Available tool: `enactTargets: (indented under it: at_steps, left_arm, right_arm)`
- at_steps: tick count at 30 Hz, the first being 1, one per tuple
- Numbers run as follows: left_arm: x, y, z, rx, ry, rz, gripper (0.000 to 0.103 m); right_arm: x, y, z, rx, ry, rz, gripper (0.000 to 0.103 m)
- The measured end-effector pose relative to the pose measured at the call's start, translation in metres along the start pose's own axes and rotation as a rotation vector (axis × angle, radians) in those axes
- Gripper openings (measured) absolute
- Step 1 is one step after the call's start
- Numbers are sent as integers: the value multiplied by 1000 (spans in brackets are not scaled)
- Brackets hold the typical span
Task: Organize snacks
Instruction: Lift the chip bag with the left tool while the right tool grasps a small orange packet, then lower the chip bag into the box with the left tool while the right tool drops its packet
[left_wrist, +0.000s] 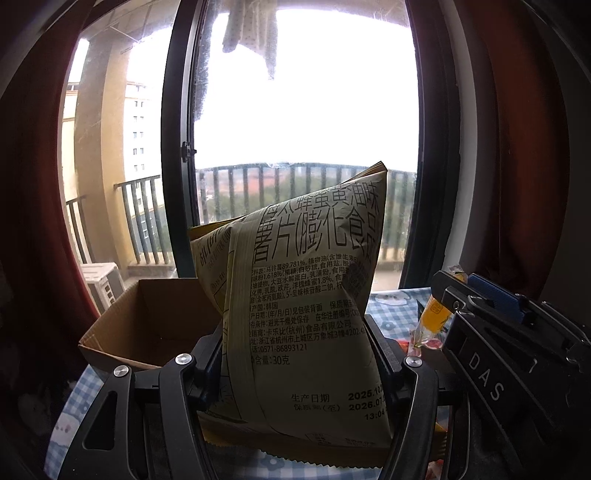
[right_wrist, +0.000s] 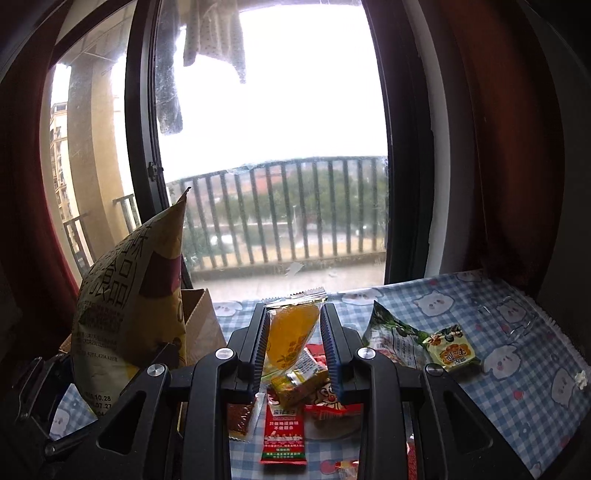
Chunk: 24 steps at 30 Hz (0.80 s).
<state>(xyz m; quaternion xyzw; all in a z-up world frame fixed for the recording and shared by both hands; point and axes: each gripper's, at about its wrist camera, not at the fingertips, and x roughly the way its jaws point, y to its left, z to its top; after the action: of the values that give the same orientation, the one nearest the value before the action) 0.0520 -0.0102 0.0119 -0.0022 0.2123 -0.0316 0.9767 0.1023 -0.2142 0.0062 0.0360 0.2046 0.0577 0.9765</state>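
My left gripper (left_wrist: 295, 354) is shut on a puffy yellow chip bag (left_wrist: 303, 295) printed with black text, held upright above the table; the same chip bag (right_wrist: 129, 295) shows at the left of the right wrist view. My right gripper (right_wrist: 293, 317) is shut on a small clear packet with an orange snack (right_wrist: 291, 328), lifted off the table; that orange packet (left_wrist: 436, 314) and the right gripper appear at the right edge of the left wrist view. An open cardboard box (left_wrist: 147, 317) sits just left of the chip bag.
Several snack packets lie on the blue checked tablecloth (right_wrist: 517, 354): a red sachet (right_wrist: 282, 432), a red wrapped snack (right_wrist: 325, 402), a green packet (right_wrist: 391, 339) and a small yellow-green one (right_wrist: 452, 349). A window with red curtains stands directly behind the table.
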Motion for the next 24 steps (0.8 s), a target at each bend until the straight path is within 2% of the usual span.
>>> enactTargets:
  at_steps: [6, 14, 21, 24]
  left_arm:
    - [1, 28, 12, 6, -48, 56, 66]
    - [21, 64, 23, 5, -52, 100, 66]
    - [47, 91, 18, -20, 4, 139, 66]
    - [66, 104, 14, -30, 55, 152, 66]
  right_arm:
    - [12, 31, 12, -40, -34, 40, 31]
    - [34, 66, 23, -64, -45, 86, 31]
    - [65, 97, 23, -92, -4, 139, 31]
    - [80, 110, 20, -109, 30, 173, 31]
